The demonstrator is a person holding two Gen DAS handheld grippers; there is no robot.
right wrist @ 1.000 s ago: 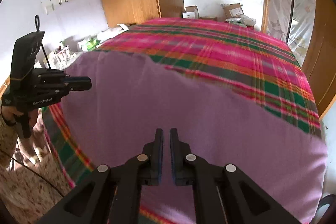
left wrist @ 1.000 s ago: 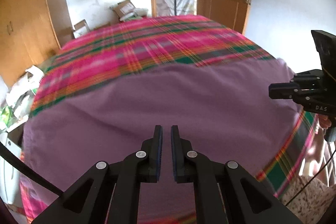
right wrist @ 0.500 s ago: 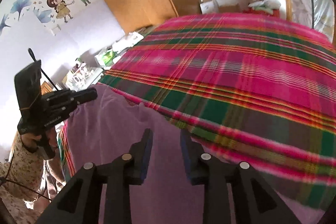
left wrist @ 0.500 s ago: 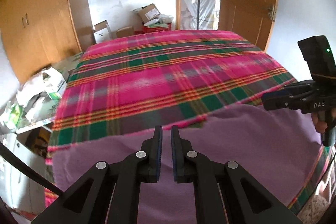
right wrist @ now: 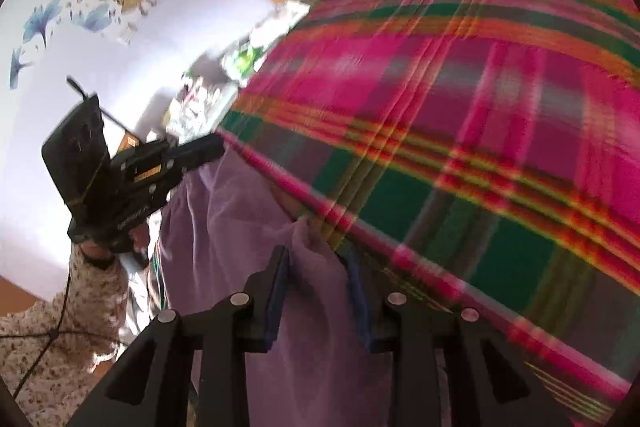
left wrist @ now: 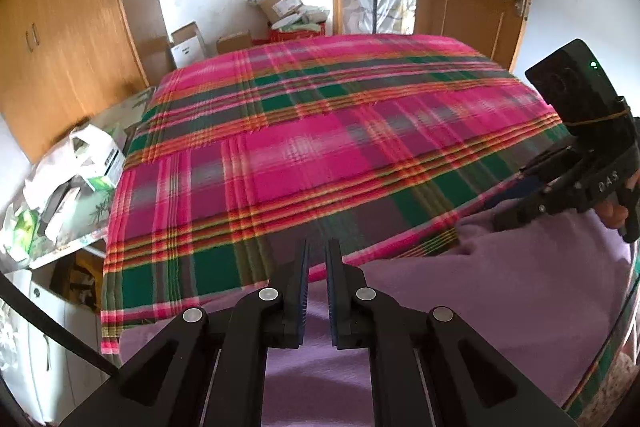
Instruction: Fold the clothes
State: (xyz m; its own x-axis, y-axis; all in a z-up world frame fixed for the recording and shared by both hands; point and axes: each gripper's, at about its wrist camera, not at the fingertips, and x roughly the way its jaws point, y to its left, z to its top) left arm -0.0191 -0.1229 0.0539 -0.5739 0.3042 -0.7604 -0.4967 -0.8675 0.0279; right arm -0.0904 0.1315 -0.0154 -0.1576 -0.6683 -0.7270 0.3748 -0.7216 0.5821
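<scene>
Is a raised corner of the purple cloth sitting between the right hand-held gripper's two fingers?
Yes, a bunched corner of the purple cloth rises between the closing fingers of the right hand-held gripper.

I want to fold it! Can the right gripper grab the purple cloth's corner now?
Probably yes. A raised bit of the purple cloth already sits between the closing jaws of the right gripper, and nothing blocks it.

Plaid bedspread (right wrist: 460,155) smeared by motion blur, purple garment (left wrist: 500,307) cut off at the lower edge
</scene>
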